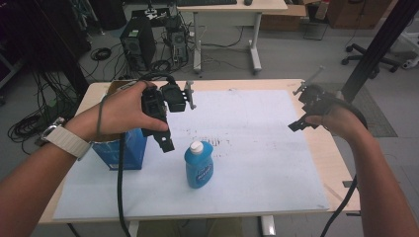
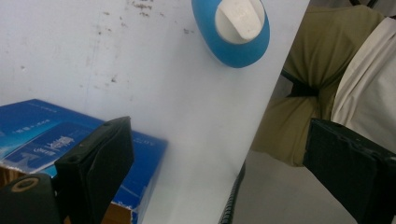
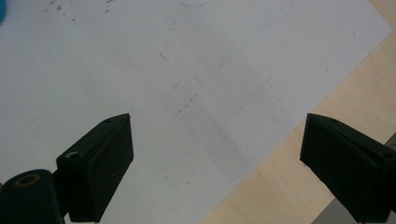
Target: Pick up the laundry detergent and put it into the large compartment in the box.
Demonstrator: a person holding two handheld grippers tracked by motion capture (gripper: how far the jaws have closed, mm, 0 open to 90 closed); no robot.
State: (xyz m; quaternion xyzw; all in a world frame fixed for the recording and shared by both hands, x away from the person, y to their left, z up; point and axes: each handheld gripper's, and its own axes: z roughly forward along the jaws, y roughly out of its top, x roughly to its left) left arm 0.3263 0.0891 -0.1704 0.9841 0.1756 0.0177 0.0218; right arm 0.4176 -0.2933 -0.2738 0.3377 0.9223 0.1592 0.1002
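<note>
Two hand-held grippers up in the air over the worktop (image 1: 296,98), both released, jaws wide apart, nothing between them. Left hand-held gripper (image 1: 165,140) hangs just above and left of the blue bottle (image 1: 199,165), pointing down; in the left gripper view the bottle's white cap (image 2: 239,18) sits ahead of the jaws, not between them. Bottle stands upright on the white sheet (image 1: 247,148), near the front middle. Blue box (image 1: 126,150) stands just left of the bottle, apart from it, partly under the left hand. Right hand-held gripper (image 1: 301,123) hovers by the sheet's right edge, well apart from the bottle.
</note>
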